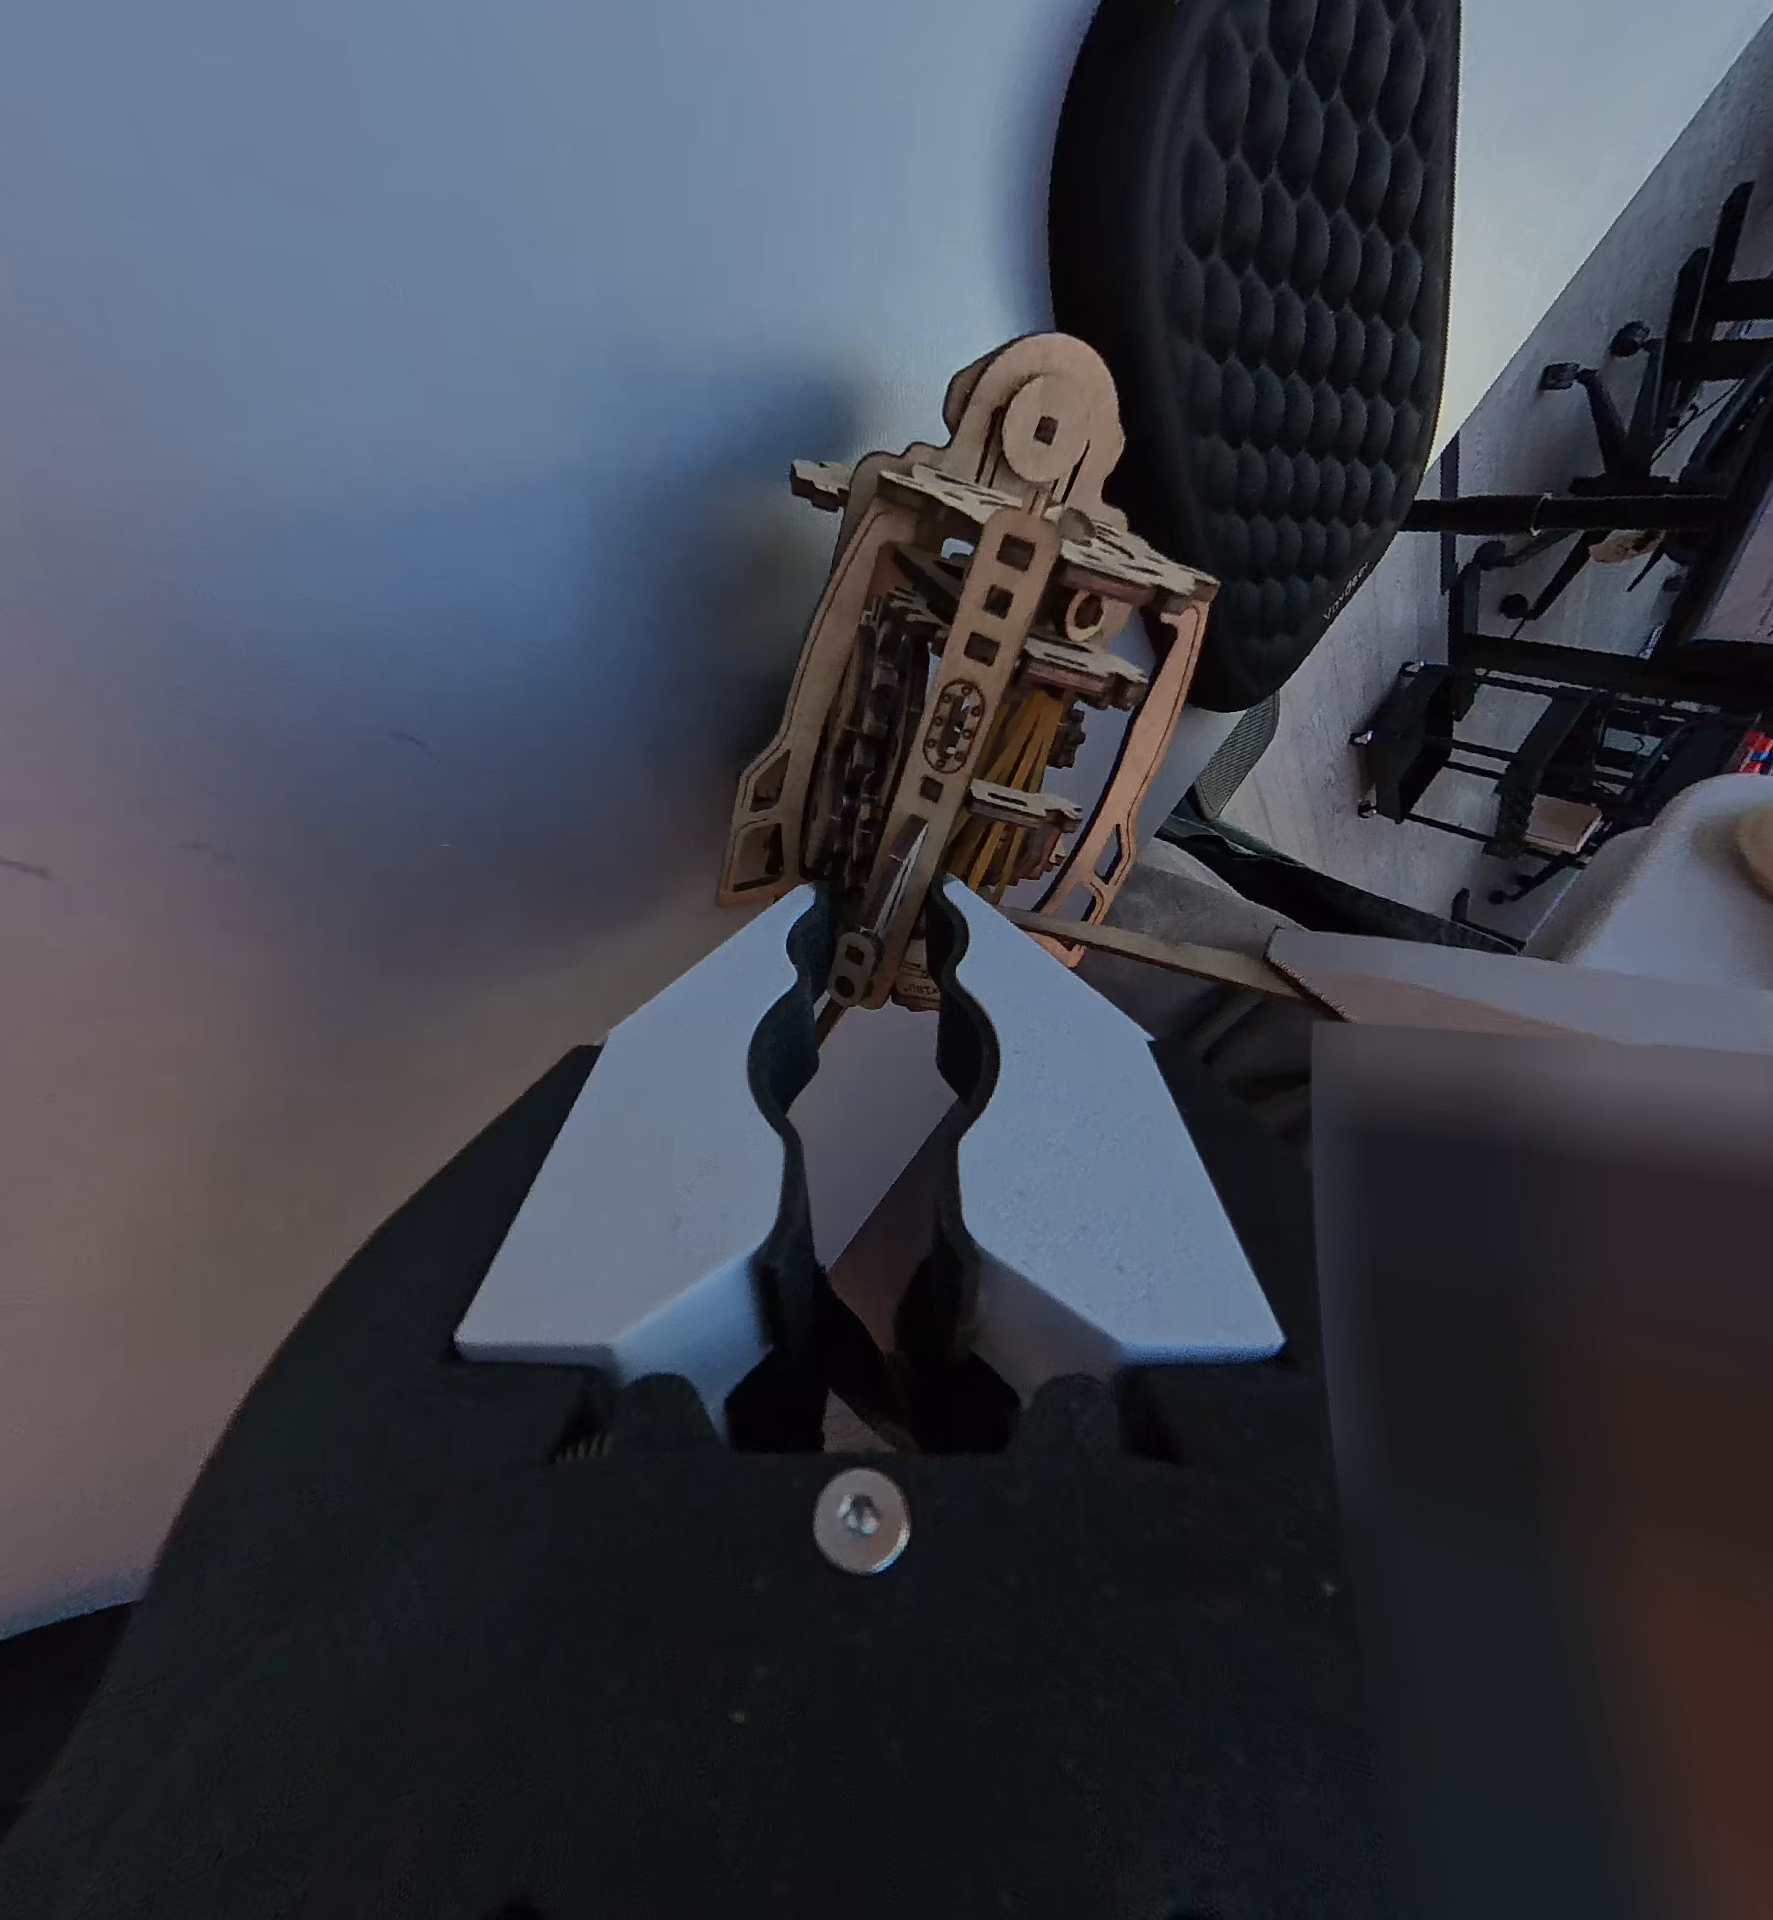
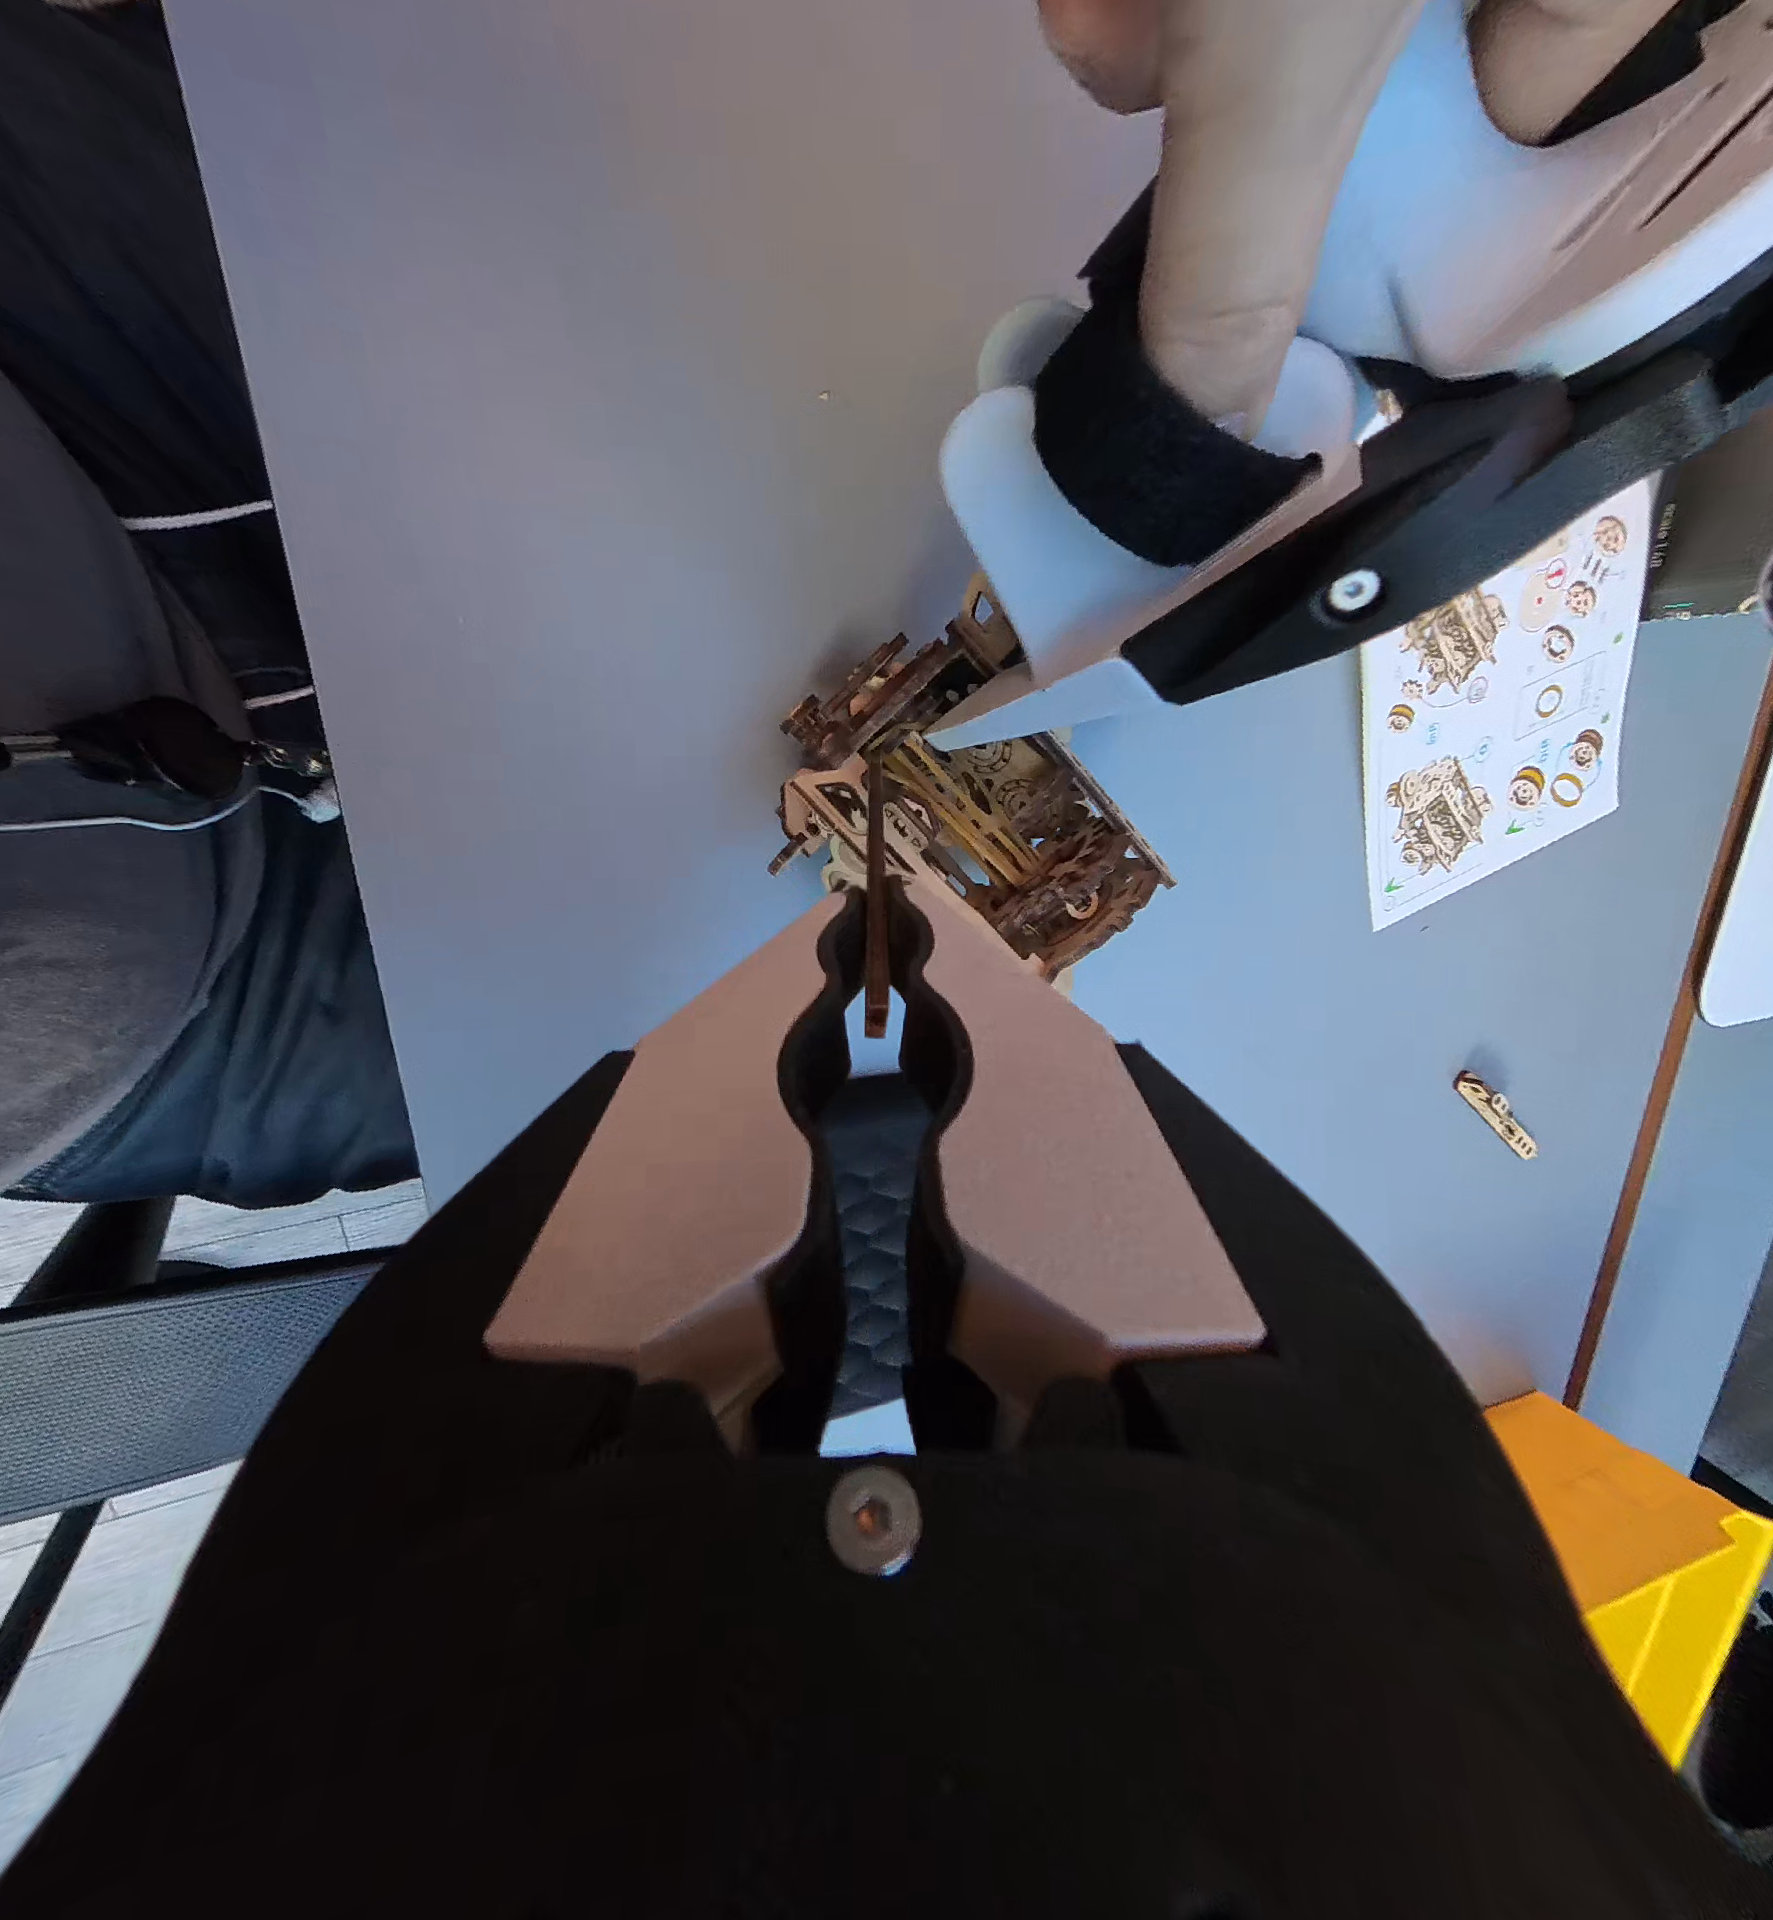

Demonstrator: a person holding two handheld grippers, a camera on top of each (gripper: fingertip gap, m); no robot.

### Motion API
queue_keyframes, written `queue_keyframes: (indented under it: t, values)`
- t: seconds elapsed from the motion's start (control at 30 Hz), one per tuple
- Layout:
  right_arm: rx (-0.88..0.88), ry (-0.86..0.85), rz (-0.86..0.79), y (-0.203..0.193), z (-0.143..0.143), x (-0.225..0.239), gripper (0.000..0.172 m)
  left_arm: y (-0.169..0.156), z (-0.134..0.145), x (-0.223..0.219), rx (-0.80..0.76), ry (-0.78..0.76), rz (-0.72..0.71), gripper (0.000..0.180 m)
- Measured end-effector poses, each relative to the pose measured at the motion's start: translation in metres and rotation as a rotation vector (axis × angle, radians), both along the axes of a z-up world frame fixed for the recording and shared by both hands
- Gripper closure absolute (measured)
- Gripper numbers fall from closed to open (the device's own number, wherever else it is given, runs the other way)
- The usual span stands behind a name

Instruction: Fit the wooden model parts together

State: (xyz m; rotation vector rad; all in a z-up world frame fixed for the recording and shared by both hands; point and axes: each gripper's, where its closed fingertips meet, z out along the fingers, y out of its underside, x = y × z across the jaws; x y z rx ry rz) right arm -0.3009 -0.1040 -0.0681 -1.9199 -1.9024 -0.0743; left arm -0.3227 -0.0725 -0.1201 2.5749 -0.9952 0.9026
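Observation:
A wooden model (image 1: 965, 665) with gears and yellow rubber bands is held up above the white table (image 2: 601, 416). My left gripper (image 1: 880, 906) is shut on the model's lower end, pads pressing on both sides. In the right wrist view its white fingers (image 2: 1048, 686) come from the upper right onto the model (image 2: 996, 831). My right gripper (image 2: 877, 916) is shut on a thin wooden strip (image 2: 875, 935), held edge-on. The strip's far end touches the model's frame. In the left wrist view the strip (image 1: 1152, 951) reaches the model's lower right corner from the right gripper's finger (image 1: 1484, 982).
An instruction sheet (image 2: 1495, 707) and a small loose wooden part (image 2: 1495, 1114) lie on the table to the right. A yellow box (image 2: 1640, 1558) stands at lower right. A black mesh cushion (image 1: 1266, 312) is behind the model. A person's lap (image 2: 82, 883) is at the table's left edge.

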Motion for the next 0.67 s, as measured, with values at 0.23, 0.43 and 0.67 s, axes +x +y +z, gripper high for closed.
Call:
queue_keyframes:
  t: [0.23, 0.43, 0.67]
  values:
    - [-0.007, -0.005, 0.017, 0.0007, -0.0011, 0.0041, 0.172, -0.0011, 0.0007, 0.0001, -0.044, -0.018, 0.006, 0.164]
    - [-0.028, 0.010, 0.013, 0.0020, -0.0013, 0.0037, 0.172, -0.0009, 0.0018, 0.0013, -0.052, -0.041, 0.002, 0.161]
    - [-0.033, 0.020, 0.006, 0.0028, -0.0035, 0.0045, 0.172, -0.0007, 0.0018, 0.0005, -0.051, -0.082, -0.001, 0.160]
